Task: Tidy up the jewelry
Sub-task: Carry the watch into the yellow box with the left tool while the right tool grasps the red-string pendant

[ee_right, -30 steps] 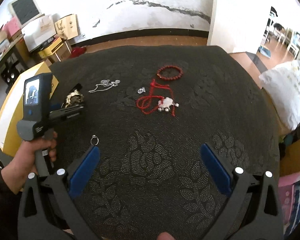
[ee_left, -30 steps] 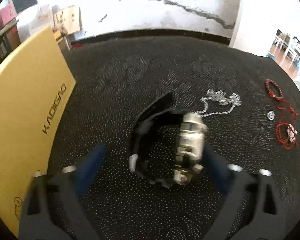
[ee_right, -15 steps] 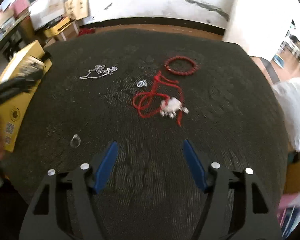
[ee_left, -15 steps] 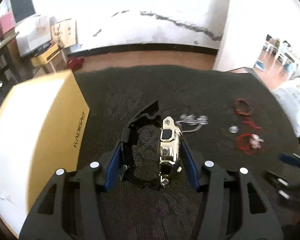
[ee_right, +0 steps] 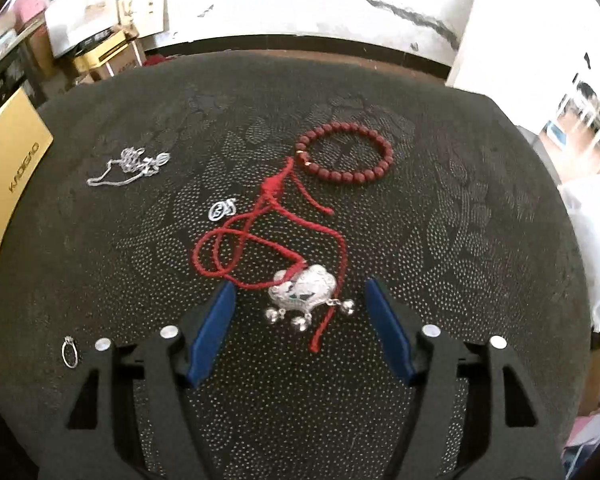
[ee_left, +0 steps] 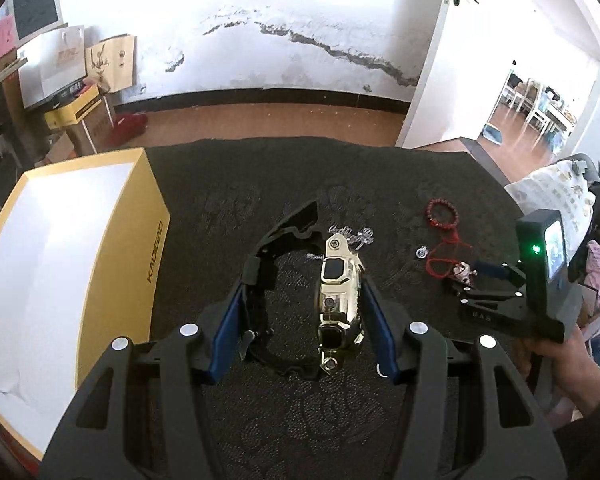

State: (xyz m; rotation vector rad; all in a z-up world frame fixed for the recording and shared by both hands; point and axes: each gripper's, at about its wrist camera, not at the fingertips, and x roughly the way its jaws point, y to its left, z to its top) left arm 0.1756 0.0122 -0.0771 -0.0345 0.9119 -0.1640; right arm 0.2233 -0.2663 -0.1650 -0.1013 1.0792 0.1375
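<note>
Two claws | left claw [ee_left: 302,316] grips watch [ee_left: 338,300] | right claw [ee_right: 300,320] closing astride pendant [ee_right: 306,290]

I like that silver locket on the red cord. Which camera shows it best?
The right wrist view: the silver locket lies close and sharp, bells and red cord clear. In the left wrist view it is small and far off.

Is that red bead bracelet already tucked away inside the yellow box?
No, the red bead bracelet lies on the dark tablecloth beside the red cord necklace, well away from the yellow box.
</note>
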